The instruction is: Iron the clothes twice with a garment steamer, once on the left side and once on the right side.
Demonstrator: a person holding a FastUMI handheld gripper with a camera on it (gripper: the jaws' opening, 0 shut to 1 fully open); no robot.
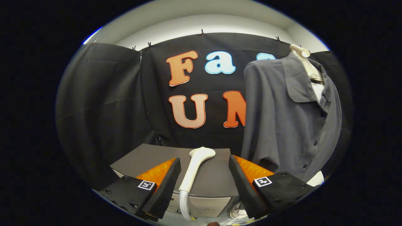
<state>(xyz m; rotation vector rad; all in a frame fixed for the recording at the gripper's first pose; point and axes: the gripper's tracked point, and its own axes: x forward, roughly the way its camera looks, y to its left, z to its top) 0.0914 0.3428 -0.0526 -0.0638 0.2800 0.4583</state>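
A white garment steamer head [197,163] with its ribbed hose lies on top of a grey box [150,155], pointing away from me. It sits between my two fingers, with clear gaps on both sides. My gripper [204,166] is open and touches nothing. A grey button-up shirt [289,125] hangs on a pale mannequin stand [301,51], beyond my right finger and to the right of the box.
Black cloth walls close off the booth behind the box and on the left. The steamer's white hose [184,204] runs down over the box's front face. A white rounded base [315,179] shows below the shirt's hem.
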